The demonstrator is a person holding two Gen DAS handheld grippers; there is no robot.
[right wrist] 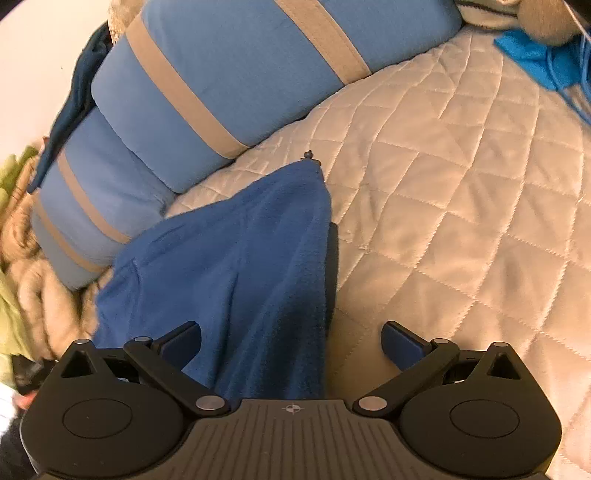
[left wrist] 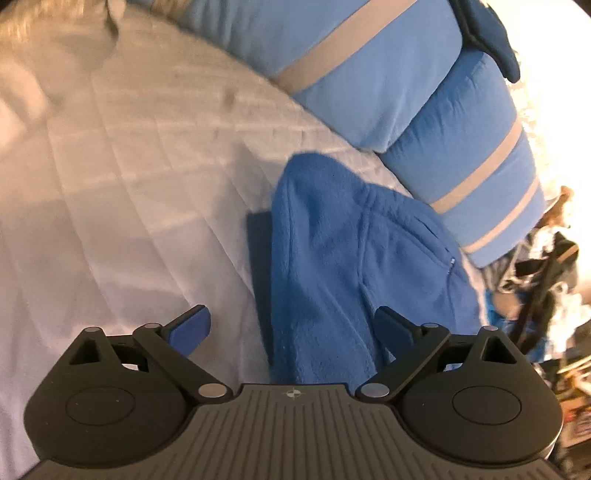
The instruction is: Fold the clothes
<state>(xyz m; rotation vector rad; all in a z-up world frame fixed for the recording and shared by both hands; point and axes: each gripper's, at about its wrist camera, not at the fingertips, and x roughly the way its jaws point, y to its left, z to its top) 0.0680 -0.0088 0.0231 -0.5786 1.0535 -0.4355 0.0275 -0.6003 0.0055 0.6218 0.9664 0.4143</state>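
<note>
Quilted, pale bedding covers the bed (right wrist: pixel 461 192), stitched in a diamond pattern, and it carries everything in sight. One blue fleece garment (right wrist: pixel 236 266) lies on it, part of it rising toward each camera so that it sits between and beneath both sets of tongs. In the left wrist view the fleece garment (left wrist: pixel 332 258) shows a gathered seam and a short pocket zip; its left edge casts a dark shadow on the quilt. In the right wrist view its right edge runs nearly straight down, ending at the top in a corner with a small dark zip pull.

Two light-blue pillows with tan stripes (right wrist: pixel 207 88) lie end to end along the far side of the bed, just beyond the garment's far corner. A darker navy cloth (left wrist: pixel 491 33) sits behind them. One bright blue cloth (right wrist: pixel 535 55) lies at the far right corner in the right wrist view, well apart from the garment.

The left tongs (left wrist: pixel 291 328) stand apart, fingers spread wide, with fleece lying between them but not pinched. The right tongs (right wrist: pixel 291 339) are likewise spread wide, the garment's edge passing between the fingers unclamped.

Open quilt stretches broadly to the left of the garment in the left view and to its right in the right view. Clutter crowds the bed's edge beyond the pillows.
</note>
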